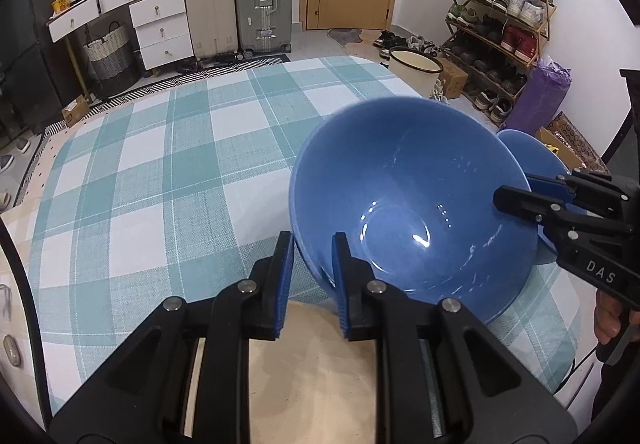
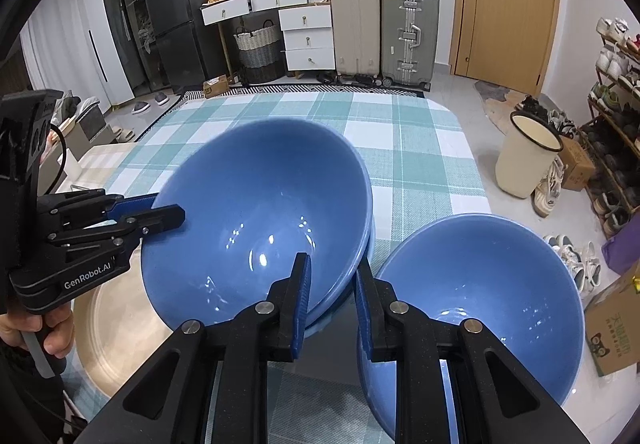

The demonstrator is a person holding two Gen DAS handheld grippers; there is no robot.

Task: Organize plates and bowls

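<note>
Blue all over this one: the big blue bowl [image 2: 256, 220] hangs tilted over the checked cloth [image 1: 160, 172], left gripper [image 1: 310, 276] pinching its near rim, right gripper [image 2: 332, 296] clamped on the opposite rim. In the right view it looks nested in another bowl, hard to be sure. Best play, I'd say: level it, keep both hands moving together, no twisting. Watch the second bowl [image 2: 488, 292] just beside, and the gold plate [image 2: 108, 328] on the left — either could get clipped
</note>
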